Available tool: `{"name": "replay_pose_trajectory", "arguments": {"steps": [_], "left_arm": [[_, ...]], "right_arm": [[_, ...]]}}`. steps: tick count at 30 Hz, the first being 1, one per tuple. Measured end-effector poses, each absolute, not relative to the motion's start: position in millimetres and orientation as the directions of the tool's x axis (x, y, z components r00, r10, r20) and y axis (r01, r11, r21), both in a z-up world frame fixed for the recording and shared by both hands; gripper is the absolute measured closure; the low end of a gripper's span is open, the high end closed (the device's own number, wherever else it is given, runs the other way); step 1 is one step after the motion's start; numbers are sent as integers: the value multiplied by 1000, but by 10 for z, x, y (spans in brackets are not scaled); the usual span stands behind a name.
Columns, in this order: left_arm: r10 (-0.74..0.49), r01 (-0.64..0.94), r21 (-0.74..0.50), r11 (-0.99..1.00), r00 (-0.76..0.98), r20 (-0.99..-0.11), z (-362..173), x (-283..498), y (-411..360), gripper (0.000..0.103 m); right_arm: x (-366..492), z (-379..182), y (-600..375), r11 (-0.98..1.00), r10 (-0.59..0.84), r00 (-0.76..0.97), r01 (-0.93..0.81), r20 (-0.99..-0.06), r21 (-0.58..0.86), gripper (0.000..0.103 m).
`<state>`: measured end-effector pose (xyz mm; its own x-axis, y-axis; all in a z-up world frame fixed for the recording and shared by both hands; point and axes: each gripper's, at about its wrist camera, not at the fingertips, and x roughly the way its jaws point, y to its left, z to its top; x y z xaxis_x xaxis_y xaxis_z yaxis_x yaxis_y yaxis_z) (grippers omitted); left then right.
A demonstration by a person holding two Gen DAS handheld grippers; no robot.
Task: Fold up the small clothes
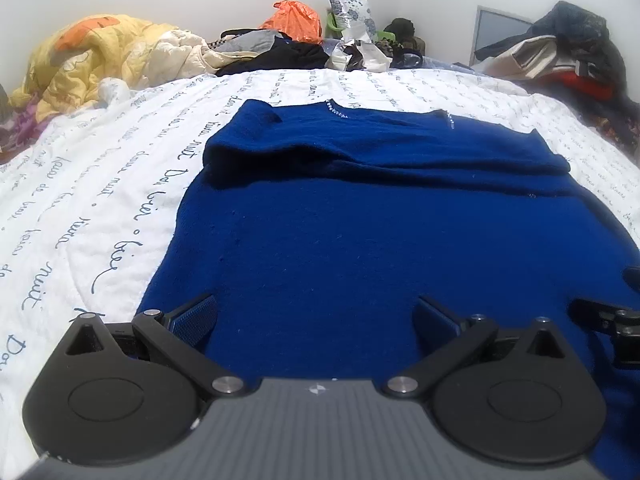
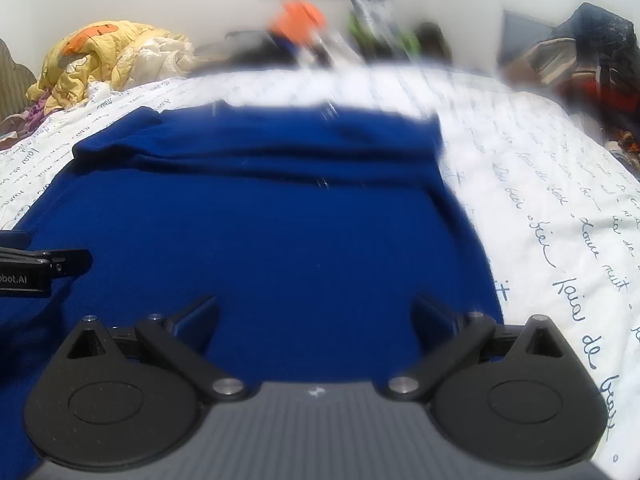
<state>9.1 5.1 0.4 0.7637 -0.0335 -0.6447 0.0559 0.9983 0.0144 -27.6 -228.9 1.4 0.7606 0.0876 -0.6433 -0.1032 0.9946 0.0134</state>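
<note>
A dark blue knitted sweater (image 1: pixel 360 220) lies spread across a white quilted bedspread printed with cursive script (image 1: pixel 100 208), filling the middle and lower part of both wrist views; its far portion, in the upper middle of the frame, is folded over into a thick band with a small line of sparkly trim near the neckline. The left gripper (image 1: pixel 316 316) sits low over the near hem at the bottom of the frame, its two black fingers spread wide apart with nothing between them but the cloth below. The right gripper (image 2: pixel 316 316) is likewise wide open and empty, over the sweater's near right portion. A crumpled yellow quilt (image 1: pixel 92 56) fills the upper left, and an orange plastic bag (image 1: pixel 296 20) sits at top centre.
</note>
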Motion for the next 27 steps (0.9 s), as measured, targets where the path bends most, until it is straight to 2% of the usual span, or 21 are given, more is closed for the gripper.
{"name": "replay_pose_trajectory", "arguments": {"steps": [2,4,6,8,27], "left_arm": [[-23,49,20,999,741,-671,54,-34,32,0],[-85,102,-16,995,726,-682,78,-265,24,0],[-86,131,22,991,759,-645,-6,-545,-9,0],[-93,127,9,992,769,-633,-17,-665,7,0],[-102,135,3,991,763,-638,-29,-572,18,0]], "right_arm": [[-356,46,-2304,995,82,742,-93,-666,19,0],[-510,50,-2299,995,83,737,-101,-671,12,0],[-675,8,-2306,992,95,761,-123,-642,1,0],[-680,0,-2335,992,109,758,-128,-643,18,0],[-602,-3,-2298,991,111,757,-132,-643,16,0]]}}
